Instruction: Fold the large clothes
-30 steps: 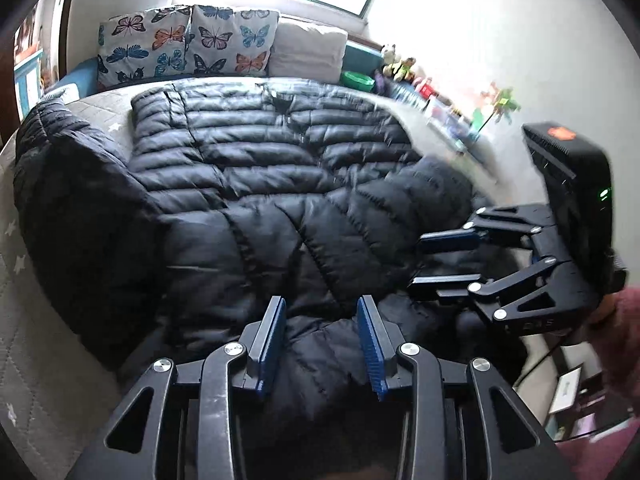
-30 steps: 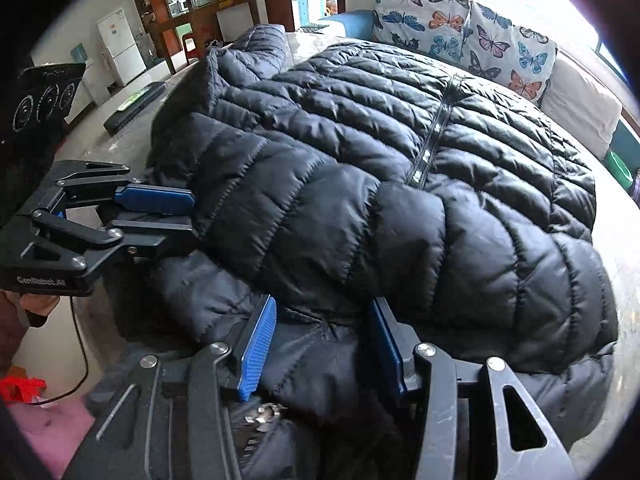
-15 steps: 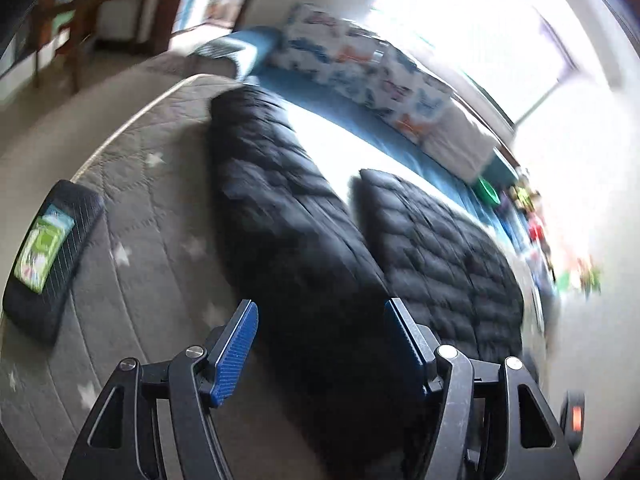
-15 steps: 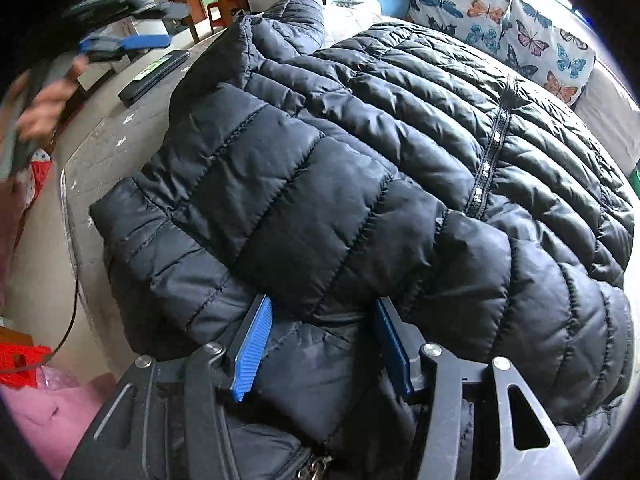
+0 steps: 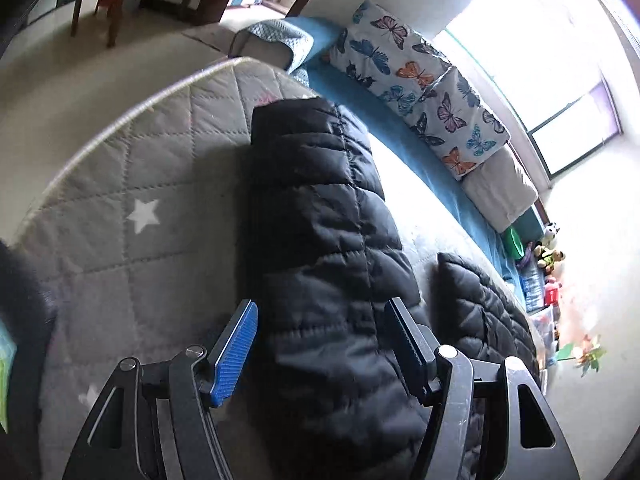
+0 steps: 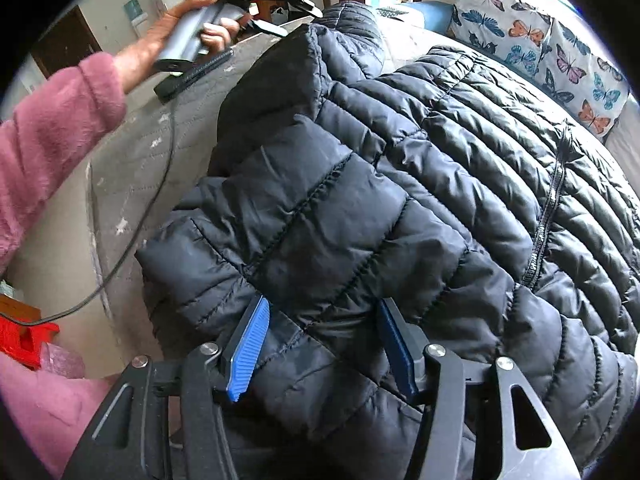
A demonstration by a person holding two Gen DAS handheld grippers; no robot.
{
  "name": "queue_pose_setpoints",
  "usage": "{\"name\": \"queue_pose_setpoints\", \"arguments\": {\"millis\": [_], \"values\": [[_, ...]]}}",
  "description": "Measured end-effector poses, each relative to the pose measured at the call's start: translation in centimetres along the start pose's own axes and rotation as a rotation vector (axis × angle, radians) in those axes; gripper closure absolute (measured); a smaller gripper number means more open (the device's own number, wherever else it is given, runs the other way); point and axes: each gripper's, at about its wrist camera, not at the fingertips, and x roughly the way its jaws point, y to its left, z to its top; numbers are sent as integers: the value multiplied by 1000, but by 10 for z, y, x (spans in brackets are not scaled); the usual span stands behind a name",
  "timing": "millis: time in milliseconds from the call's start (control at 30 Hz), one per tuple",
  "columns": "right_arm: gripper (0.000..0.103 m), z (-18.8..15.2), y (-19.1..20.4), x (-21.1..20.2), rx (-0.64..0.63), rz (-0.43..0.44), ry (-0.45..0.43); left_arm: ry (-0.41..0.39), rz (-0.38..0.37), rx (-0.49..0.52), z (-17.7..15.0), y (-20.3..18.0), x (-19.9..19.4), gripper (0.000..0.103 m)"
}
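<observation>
A large black quilted puffer jacket (image 6: 420, 184) lies spread on a grey quilted mattress (image 5: 132, 184). In the left wrist view its long sleeve (image 5: 320, 240) runs away from me across the mattress. My left gripper (image 5: 320, 332) is open, with its jaws either side of the sleeve; contact is unclear. It also shows in the right wrist view (image 6: 256, 4), held high at the far left by a hand in a pink sleeve. My right gripper (image 6: 320, 332) is open over the jacket's near hem (image 6: 288, 344), which lies between the jaws.
Butterfly-print pillows (image 5: 420, 92) and a beige cushion (image 5: 500, 192) line the far side by the window. A dark flat case (image 6: 192, 76) lies on the mattress at left. A cable (image 6: 132, 240) hangs off the bed's edge. Toys (image 5: 548, 252) stand on the sill.
My left gripper has swung away from the hem up to the far left side and now straddles the sleeve. My right gripper stays open over the hem.
</observation>
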Motion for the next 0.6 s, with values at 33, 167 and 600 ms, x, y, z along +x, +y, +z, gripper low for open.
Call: {"name": "queue_pose_setpoints", "arguments": {"millis": [33, 167, 600], "values": [[41, 0, -2, -1, 5, 8, 0, -4, 6, -10, 1, 2, 4, 35], [41, 2, -1, 0, 4, 16, -7, 3, -15, -65, 8, 11, 19, 35], [41, -5, -9, -21, 52, 67, -56, -96, -79, 37, 8, -9, 18, 92]]}}
